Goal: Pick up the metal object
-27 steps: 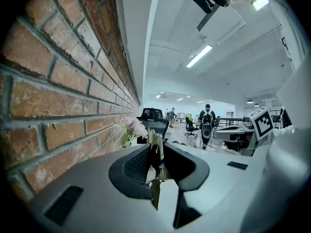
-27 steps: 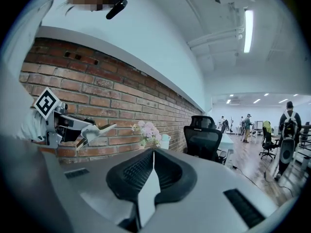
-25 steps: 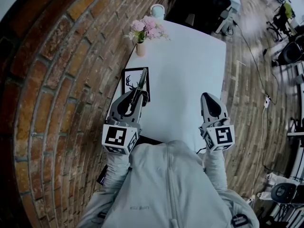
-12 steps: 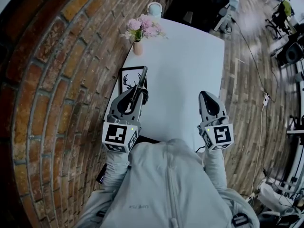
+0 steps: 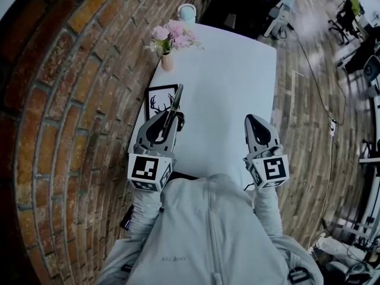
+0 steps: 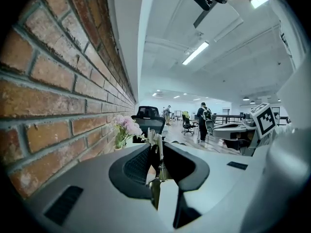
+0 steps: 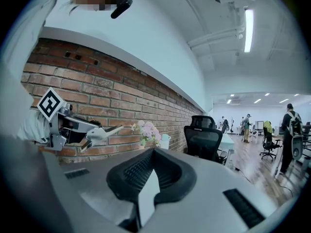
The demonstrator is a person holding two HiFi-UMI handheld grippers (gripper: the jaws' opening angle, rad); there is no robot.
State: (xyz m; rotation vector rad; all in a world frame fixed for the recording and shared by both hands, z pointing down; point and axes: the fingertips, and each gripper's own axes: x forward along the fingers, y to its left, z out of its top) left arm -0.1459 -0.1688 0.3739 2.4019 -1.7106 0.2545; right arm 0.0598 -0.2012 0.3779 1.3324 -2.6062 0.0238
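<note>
— Metal tool (image 5: 177, 98) pinched by its near end in left gripper (image 5: 173, 119) jaws, narrow gap, held above surface (image 5: 237, 82). Right gripper (image 5: 255, 122) jaws together, empty.
— Looks stiff, light, likely slick. Grip mid-length, or it pivots.

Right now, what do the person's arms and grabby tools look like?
Both arms wear light grey jacket sleeves. The left tool and right tool are matching smooth grey shells with black ridged pads that curve to a point. The left cube and right cube at their backs are white with black square markers.
</note>
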